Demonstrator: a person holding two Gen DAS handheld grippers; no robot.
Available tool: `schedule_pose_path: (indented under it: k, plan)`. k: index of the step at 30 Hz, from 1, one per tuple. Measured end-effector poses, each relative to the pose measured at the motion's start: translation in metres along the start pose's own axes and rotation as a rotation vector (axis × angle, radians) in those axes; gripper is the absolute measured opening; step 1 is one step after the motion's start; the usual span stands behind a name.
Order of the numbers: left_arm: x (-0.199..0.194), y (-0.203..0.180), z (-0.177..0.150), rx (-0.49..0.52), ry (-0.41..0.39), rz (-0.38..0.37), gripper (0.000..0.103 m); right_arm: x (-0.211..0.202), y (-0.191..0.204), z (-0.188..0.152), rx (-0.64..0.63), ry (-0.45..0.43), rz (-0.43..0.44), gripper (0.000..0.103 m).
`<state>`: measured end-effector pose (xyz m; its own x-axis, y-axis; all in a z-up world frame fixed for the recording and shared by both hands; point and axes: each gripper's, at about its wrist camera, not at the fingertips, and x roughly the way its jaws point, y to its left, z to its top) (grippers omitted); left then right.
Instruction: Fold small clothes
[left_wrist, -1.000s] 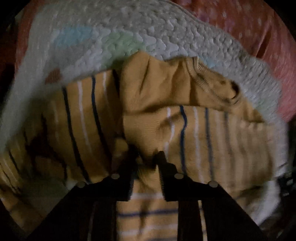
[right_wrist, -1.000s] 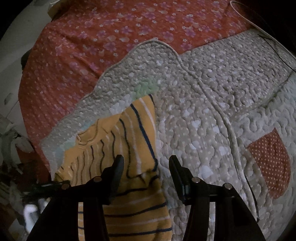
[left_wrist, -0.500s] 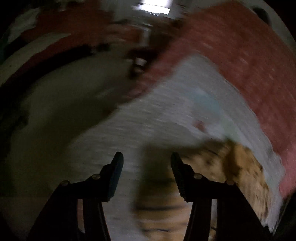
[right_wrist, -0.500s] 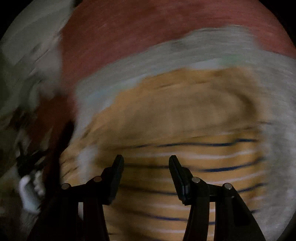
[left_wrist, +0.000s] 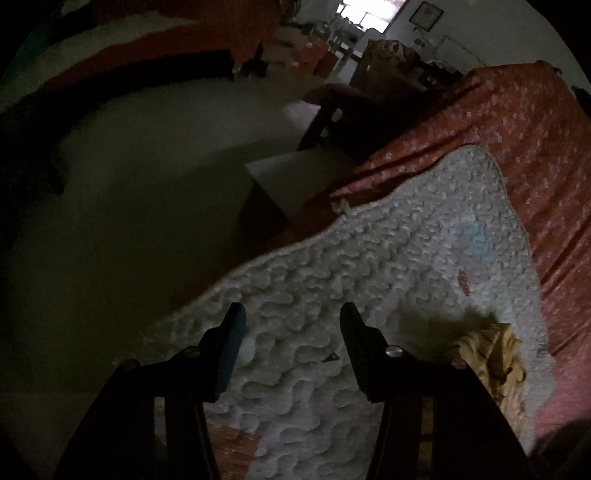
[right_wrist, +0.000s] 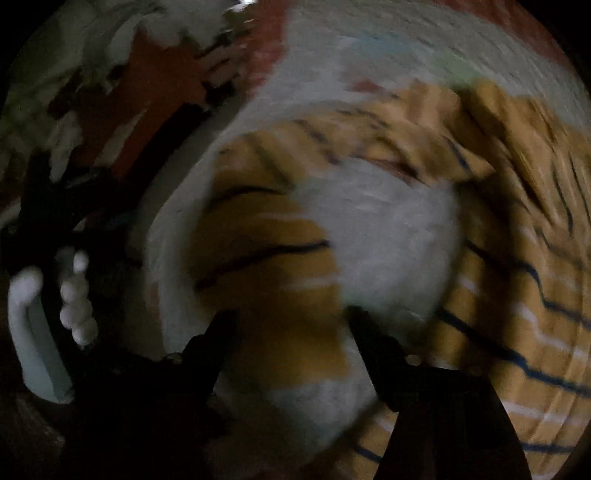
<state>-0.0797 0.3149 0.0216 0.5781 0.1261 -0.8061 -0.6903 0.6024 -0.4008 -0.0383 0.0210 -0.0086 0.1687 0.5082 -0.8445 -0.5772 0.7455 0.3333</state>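
Left wrist: left claw (left_wrist: 291, 319) apart, empty.

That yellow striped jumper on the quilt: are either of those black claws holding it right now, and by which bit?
No. The left gripper stands open over bare quilt. The right gripper, its fingers opening, hangs above the jumper without pinching it.

Black left claw (left_wrist: 291, 328), silver screws, blue pad
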Motion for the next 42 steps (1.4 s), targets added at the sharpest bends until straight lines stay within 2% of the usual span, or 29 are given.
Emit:
schedule_pose_path:
  k: [1, 2, 3, 7, 10, 13, 15, 17, 20, 23, 24, 25, 26, 28, 32, 34, 36, 39, 40, 42]
  plan:
    - [0.001, -0.001, -0.001, -0.006, 0.008, -0.011, 0.051, 0.003, 0.012, 0.004, -0.045, 0.026, -0.001, 0.014]
    - [0.003, -0.002, -0.001, -0.012, 0.017, -0.025, 0.051, 0.003, 0.02, 0.011, -0.077, 0.048, -0.014, 0.013]
    - [0.004, -0.005, -0.003, -0.011, 0.019, -0.031, 0.051, -0.004, 0.025, 0.016, -0.103, 0.034, -0.032, 0.013]
    - [0.003, -0.017, -0.006, 0.015, 0.017, -0.05, 0.051, -0.075, 0.032, 0.052, -0.232, -0.107, -0.15, 0.013]
    - [0.003, -0.026, -0.009, 0.039, 0.021, -0.069, 0.051, -0.147, 0.008, 0.075, -0.253, -0.21, -0.263, 0.013]
    - [0.004, -0.038, -0.013, 0.064, 0.034, -0.097, 0.051, -0.214, -0.043, 0.09, -0.192, -0.273, -0.411, 0.013]
    - [0.005, -0.047, -0.018, 0.085, 0.045, -0.108, 0.051, -0.242, -0.089, 0.095, -0.106, -0.258, -0.49, 0.013]
    - [0.006, -0.06, -0.024, 0.119, 0.053, -0.118, 0.051, -0.251, -0.142, 0.094, -0.017, -0.22, -0.602, 0.013]
    - [0.008, -0.08, -0.033, 0.17, 0.06, -0.128, 0.052, -0.234, -0.222, 0.084, 0.126, -0.093, -0.743, 0.015]
    - [0.013, -0.105, -0.046, 0.235, 0.075, -0.135, 0.052, -0.216, -0.278, 0.061, 0.215, -0.008, -0.854, 0.022]
    - [0.014, -0.112, -0.05, 0.256, 0.082, -0.138, 0.052, -0.214, -0.281, 0.053, 0.227, -0.018, -0.846, 0.023]
    - [0.015, -0.117, -0.053, 0.27, 0.087, -0.141, 0.052, -0.214, -0.283, 0.046, 0.245, -0.044, -0.808, 0.033]
    - [0.017, -0.127, -0.059, 0.298, 0.098, -0.152, 0.052, -0.215, -0.282, 0.041, 0.261, -0.067, -0.767, 0.047]
    - [0.02, -0.14, -0.066, 0.34, 0.111, -0.166, 0.052, -0.216, -0.28, 0.032, 0.265, -0.103, -0.728, 0.055]
    - [0.028, -0.171, -0.09, 0.437, 0.177, -0.215, 0.053, -0.204, -0.279, 0.015, 0.265, -0.125, -0.674, 0.055]
    - [0.032, -0.182, -0.101, 0.471, 0.222, -0.237, 0.053, -0.2, -0.279, -0.005, 0.311, -0.128, -0.659, 0.055]
    - [0.039, -0.197, -0.119, 0.536, 0.277, -0.251, 0.053, -0.201, -0.288, -0.025, 0.37, -0.138, -0.607, 0.055]
    - [0.039, -0.214, -0.144, 0.644, 0.281, -0.225, 0.056, -0.204, -0.291, -0.059, 0.459, -0.166, -0.524, 0.055]
    - [0.037, -0.216, -0.149, 0.664, 0.277, -0.224, 0.06, -0.206, -0.29, -0.074, 0.486, -0.178, -0.492, 0.055]
    - [0.035, -0.226, -0.17, 0.716, 0.282, -0.232, 0.061, -0.208, -0.286, -0.096, 0.514, -0.193, -0.469, 0.055]
